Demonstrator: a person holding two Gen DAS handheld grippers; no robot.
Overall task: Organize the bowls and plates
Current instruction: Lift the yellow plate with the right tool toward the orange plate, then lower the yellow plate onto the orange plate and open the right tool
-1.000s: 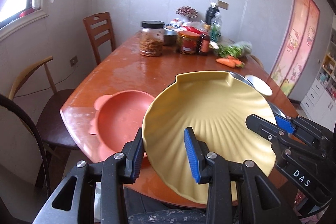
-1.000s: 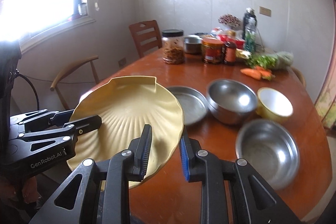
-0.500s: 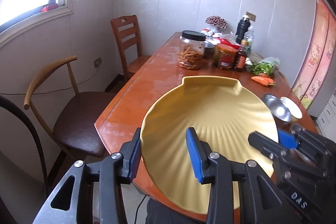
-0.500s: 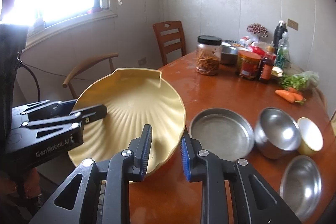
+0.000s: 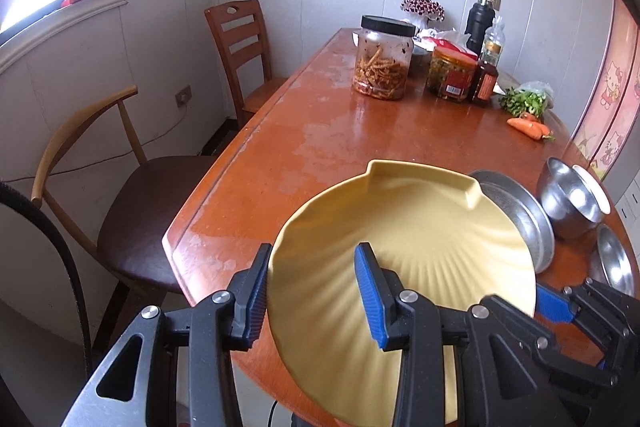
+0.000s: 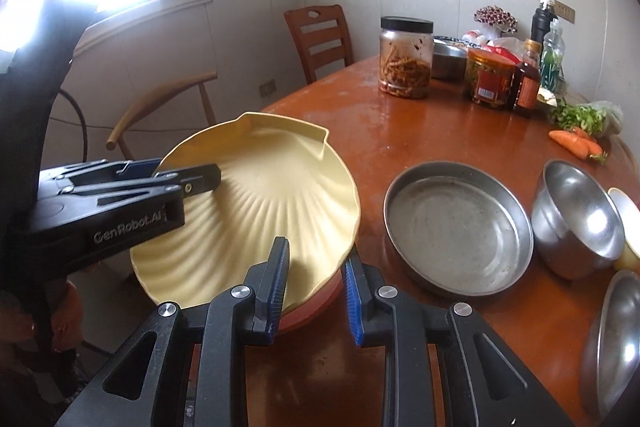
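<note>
Your left tool [image 5: 310, 291] grips the near-left rim of the yellow shell-shaped plate [image 5: 404, 259], one blue pad [image 5: 366, 287] lying inside the dish and the other under its edge. Your right tool [image 6: 314, 283] is clamped on the opposite rim, its left pad [image 6: 280, 275] inside the plate and its right one outside. Between the two tools the plate sits tilted over the near end of the worktop [image 6: 400, 131], and a red-orange dish [image 6: 316, 307] peeks out just beneath its near edge. Just beside the plate to the right lies a shallow steel pan [image 6: 456, 227], then a steel bowl [image 6: 576, 215] and another steel bowl [image 6: 612, 347] near the edge. At the far end stands a black-lidded jar [image 6: 406, 57] among bottles, with carrots [image 6: 576, 143] nearby.
</note>
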